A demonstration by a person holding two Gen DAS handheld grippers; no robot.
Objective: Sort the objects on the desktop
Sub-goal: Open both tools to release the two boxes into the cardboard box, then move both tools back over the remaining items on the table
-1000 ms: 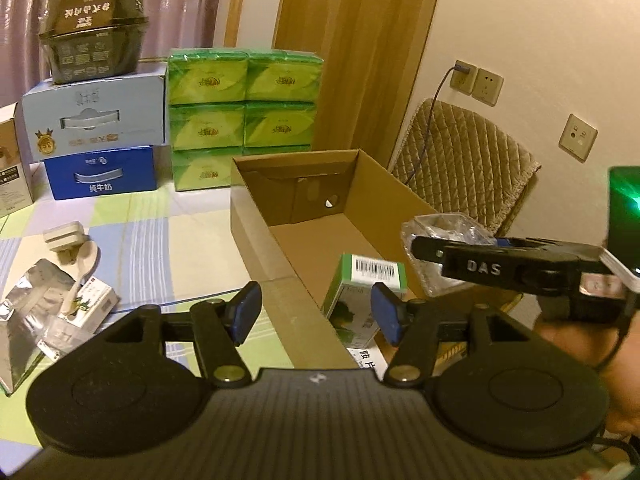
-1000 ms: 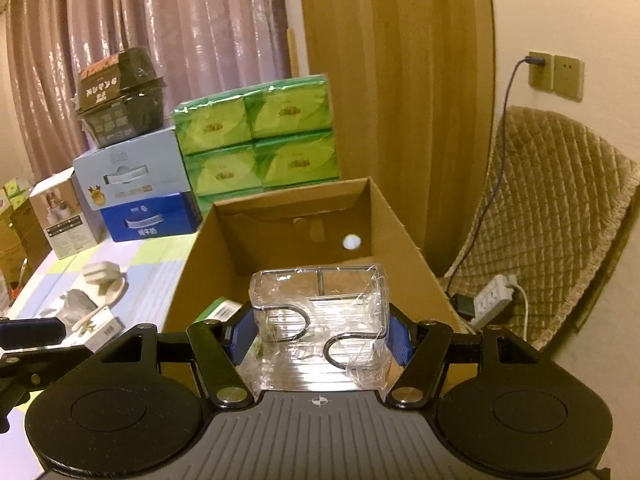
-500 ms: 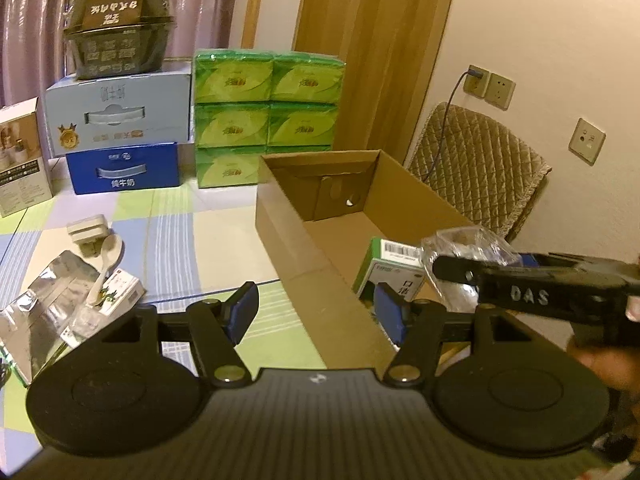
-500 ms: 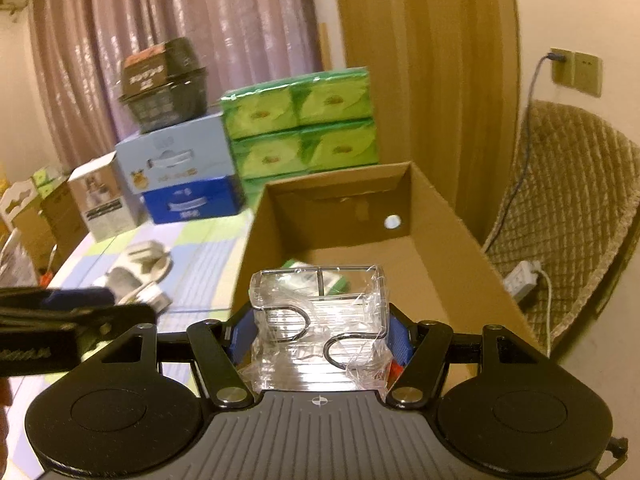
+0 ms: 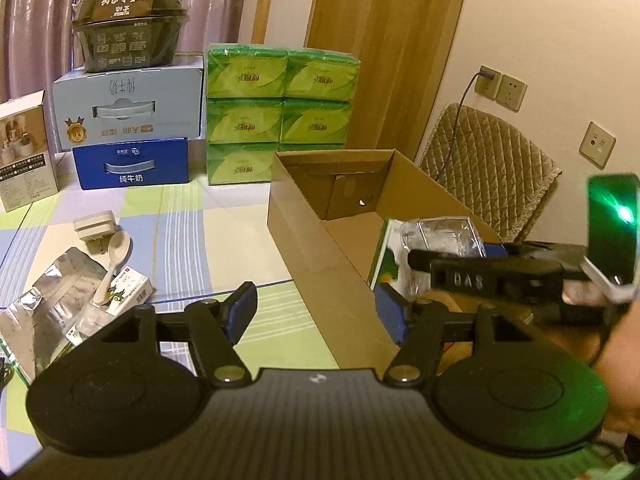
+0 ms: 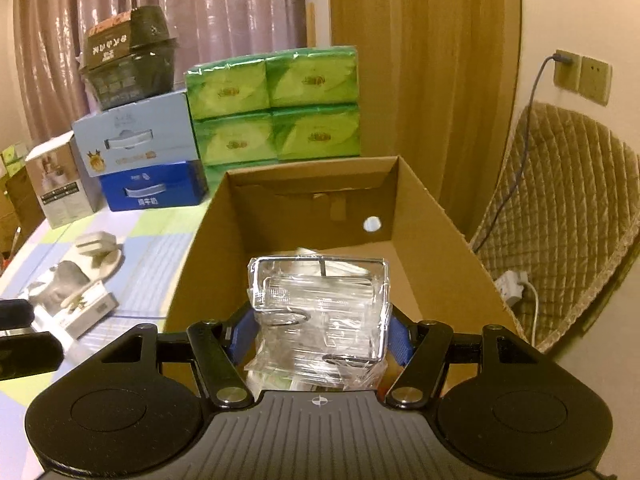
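Observation:
My right gripper (image 6: pixel 320 330) is shut on a clear plastic-wrapped holder (image 6: pixel 320 308) with metal wire hooks, held over the open cardboard box (image 6: pixel 432 208). In the left wrist view the same holder (image 5: pixel 440 236) shows above the box (image 5: pixel 304 240), beside a green-and-white carton (image 5: pixel 386 256) inside it. My left gripper (image 5: pixel 316 312) is open and empty, straddling the box's near left wall. On the checked tablecloth at left lie a white spoon (image 5: pixel 114 260), a small medicine box (image 5: pixel 120 292), a silver foil pouch (image 5: pixel 48 300) and a white plug adapter (image 5: pixel 94 228).
Stacked green tissue packs (image 5: pixel 280 116), blue and pale milk cartons (image 5: pixel 128 128) with a black noodle bowl (image 5: pixel 128 20) on top, and a white product box (image 5: pixel 24 152) line the back. A quilted chair (image 5: pixel 492 168) stands right of the box.
The right gripper has tilted the holder forward and lowered it toward the box. The left gripper has drawn back and shifted left, so more tabletop shows.

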